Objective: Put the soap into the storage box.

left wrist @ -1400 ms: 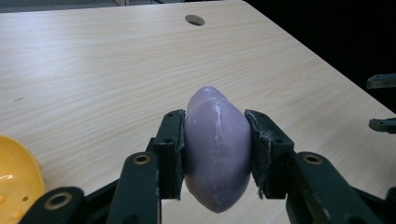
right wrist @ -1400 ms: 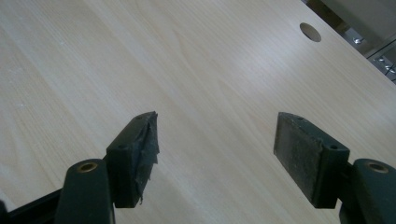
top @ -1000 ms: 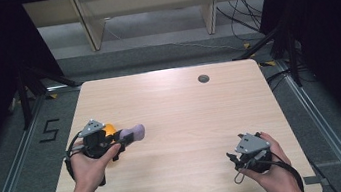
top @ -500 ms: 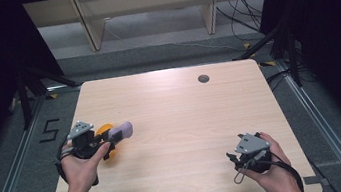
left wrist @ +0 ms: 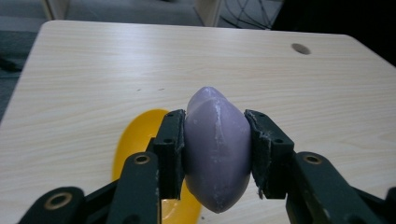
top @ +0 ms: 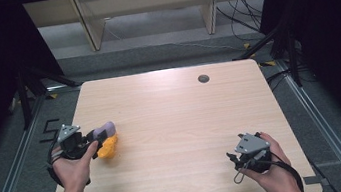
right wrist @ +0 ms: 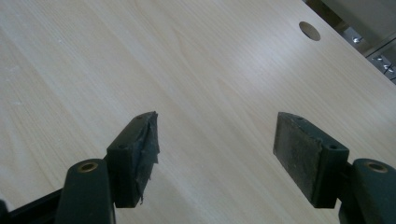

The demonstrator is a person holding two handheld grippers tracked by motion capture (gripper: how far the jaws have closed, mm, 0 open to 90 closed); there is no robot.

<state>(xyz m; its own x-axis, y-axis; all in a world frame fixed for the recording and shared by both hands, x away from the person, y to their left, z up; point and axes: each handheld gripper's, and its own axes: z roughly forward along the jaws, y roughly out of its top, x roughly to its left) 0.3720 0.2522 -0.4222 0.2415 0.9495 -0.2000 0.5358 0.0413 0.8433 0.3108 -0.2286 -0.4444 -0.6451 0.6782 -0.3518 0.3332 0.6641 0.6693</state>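
My left gripper (top: 97,135) (left wrist: 215,149) is shut on a smooth purple oval object (left wrist: 217,151) (top: 105,131), its pads pressing both sides. It hovers low over the table's left edge. Right under and beside the purple object lies a yellow object (top: 108,147) (left wrist: 140,144) on the wood, partly hidden by the jaws. My right gripper (top: 233,160) (right wrist: 215,149) rests near the front right of the table, jaws standing open with bare wood between them.
The light wooden table (top: 177,125) has a round cable hole (top: 203,78) (left wrist: 300,48) (right wrist: 309,30) near its far edge. Dark curtains flank both sides. Cables and wooden furniture legs stand on the floor beyond the table.
My left gripper has carried the purple object leftward and slightly down, toward the table's left edge. The yellow object moved along with it. The right gripper stayed put.
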